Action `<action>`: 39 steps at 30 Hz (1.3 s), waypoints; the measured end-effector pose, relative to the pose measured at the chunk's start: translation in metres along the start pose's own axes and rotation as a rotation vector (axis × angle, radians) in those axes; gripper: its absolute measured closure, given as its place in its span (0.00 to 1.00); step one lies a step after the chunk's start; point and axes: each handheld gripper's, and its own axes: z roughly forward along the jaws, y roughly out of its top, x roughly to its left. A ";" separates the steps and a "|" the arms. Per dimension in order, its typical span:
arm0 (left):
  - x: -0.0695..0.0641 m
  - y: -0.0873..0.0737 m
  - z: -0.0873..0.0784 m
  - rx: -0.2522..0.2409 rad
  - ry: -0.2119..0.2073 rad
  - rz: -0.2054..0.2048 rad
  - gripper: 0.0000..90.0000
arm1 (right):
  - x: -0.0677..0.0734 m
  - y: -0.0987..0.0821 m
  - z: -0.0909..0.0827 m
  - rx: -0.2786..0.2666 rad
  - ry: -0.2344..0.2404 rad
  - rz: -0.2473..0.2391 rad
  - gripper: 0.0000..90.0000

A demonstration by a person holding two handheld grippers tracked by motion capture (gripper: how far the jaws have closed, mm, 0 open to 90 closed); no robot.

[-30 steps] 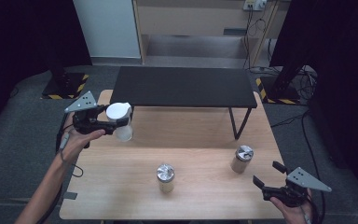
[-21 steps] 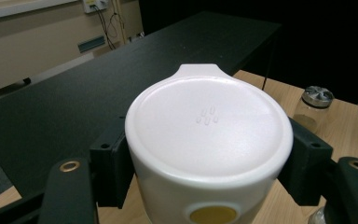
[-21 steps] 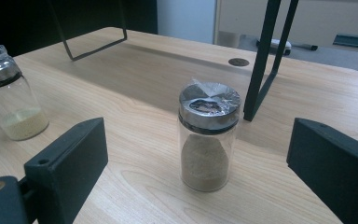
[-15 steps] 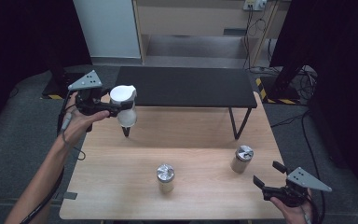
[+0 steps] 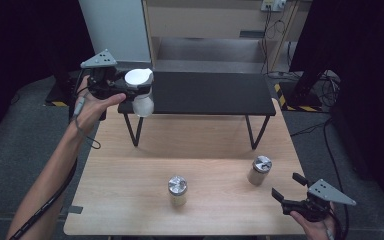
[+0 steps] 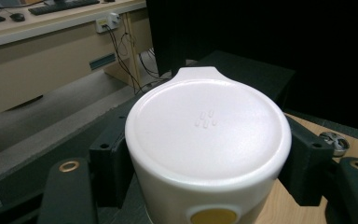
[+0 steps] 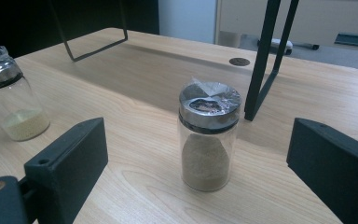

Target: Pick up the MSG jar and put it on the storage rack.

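Note:
My left gripper (image 5: 137,86) is shut on a white-lidded jar (image 5: 141,92), held in the air at the left end of a black shelf (image 5: 215,92). In the left gripper view the jar's white lid (image 6: 208,126) sits between the two black jaws, which press on its sides. Near the table's front right corner my right gripper (image 5: 289,186) is open. Ahead of it stands a silver-lidded glass jar of brown powder (image 5: 258,170) (image 7: 208,135), apart from both jaws. A second silver-lidded jar with pale powder (image 5: 177,190) (image 7: 13,100) stands at the table's front middle.
The wooden table (image 5: 130,165) carries the low black shelf on thin metal legs (image 5: 250,132). A white cabinet (image 5: 112,25) and a beige bench stand behind. Dark floor surrounds the table.
My left hand has lifted the white-lidded jar up and away, from above the table's left side to the level of the black shelf's left end. The right gripper has stayed still.

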 end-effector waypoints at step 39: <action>0.009 0.003 0.068 0.012 0.240 -0.127 0.33 | 0.000 -0.001 -0.001 -0.003 0.004 0.001 0.06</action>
